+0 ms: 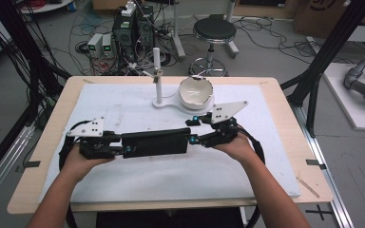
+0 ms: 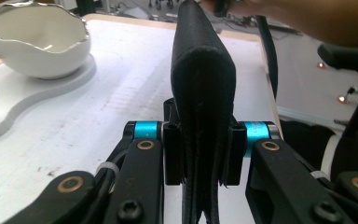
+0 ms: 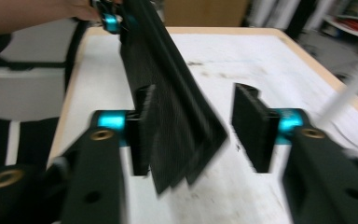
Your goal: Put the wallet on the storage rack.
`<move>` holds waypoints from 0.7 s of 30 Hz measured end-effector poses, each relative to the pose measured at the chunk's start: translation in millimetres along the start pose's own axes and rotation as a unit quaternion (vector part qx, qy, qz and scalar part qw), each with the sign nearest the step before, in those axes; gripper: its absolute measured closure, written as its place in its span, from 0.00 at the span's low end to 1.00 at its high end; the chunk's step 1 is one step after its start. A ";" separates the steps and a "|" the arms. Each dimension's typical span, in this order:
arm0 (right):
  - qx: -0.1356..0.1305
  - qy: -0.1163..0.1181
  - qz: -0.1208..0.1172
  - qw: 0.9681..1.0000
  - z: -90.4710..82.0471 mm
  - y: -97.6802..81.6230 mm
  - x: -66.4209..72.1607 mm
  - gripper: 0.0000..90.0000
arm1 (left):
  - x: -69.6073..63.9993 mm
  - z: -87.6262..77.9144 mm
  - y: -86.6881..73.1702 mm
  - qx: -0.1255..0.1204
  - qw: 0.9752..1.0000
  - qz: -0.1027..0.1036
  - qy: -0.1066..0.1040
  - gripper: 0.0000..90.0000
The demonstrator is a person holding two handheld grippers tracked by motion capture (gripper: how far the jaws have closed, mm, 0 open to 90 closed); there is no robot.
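A long, flat black case point(image 1: 154, 142) is held above the white mat point(image 1: 123, 109) near the middle of the table point(image 1: 52, 142), its long axis running left to right across the scene, roughly level, with the right end a touch farther from the person than the left. In the left gripper view it appears as a folded, layered black piece with a rounded edge on top, standing on its thin edge and stretching away from the camera.

The left gripper point(image 2: 204, 154) is clamped on the left end of the case, both jaws pressed against its sides. The right gripper point(image 3: 191, 133) sits at the case's right end with its jaws parted: the case's corner lies against one jaw, and a clear gap separates it from the other. That view is motion-blurred.

Beyond the case, toward the far side of the mat, a white bowl point(image 1: 196, 91) with a jagged, eggshell-like rim rests on a white base point(image 1: 171, 103), and a white upright post point(image 1: 158, 76) stands on the same base to the bowl's left. Both are well apart from the case.
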State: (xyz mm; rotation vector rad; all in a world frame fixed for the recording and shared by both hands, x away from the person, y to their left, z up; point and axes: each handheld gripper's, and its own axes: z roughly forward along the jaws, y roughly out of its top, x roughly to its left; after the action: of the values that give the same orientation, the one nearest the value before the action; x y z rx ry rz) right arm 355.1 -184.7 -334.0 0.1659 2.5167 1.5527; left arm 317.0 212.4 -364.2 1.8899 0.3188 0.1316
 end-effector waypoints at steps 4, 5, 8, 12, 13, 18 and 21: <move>0.006 -0.052 0.031 0.998 -22.2 -11.4 1.4 0.45 | 6.1 -5.7 12.0 0.022 0.999 0.004 0.031 0.84; 0.009 -0.064 0.037 0.997 -27.6 -15.2 2.9 0.44 | 7.7 -6.5 15.9 0.025 0.999 0.005 0.038 0.84; 0.014 -0.095 0.057 0.994 -43.7 -30.9 8.5 0.41 | 11.3 -6.9 30.3 0.028 0.998 0.013 0.054 0.84; 0.009 -0.122 0.076 0.990 -59.1 -49.9 13.8 0.37 | 14.9 -3.8 55.1 0.048 0.996 0.028 0.073 0.84; 0.007 -0.128 0.082 0.988 -62.4 -54.4 15.4 0.36 | 15.9 -1.8 63.5 0.058 0.995 0.035 0.078 0.84; 0.003 -0.151 0.101 0.983 -71.9 -72.5 20.1 0.34 | 21.4 7.7 96.1 0.089 0.990 0.052 0.091 0.84; 0.016 -0.157 0.104 0.982 -72.3 -76.6 21.3 0.33 | 26.6 15.8 118.8 0.112 0.986 0.068 0.106 0.84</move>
State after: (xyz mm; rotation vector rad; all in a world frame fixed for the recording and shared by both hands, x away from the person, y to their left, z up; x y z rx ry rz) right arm 319.0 -278.2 -372.7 0.6444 2.3342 1.4230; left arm 364.7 169.3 -259.6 2.1259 0.3607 0.4047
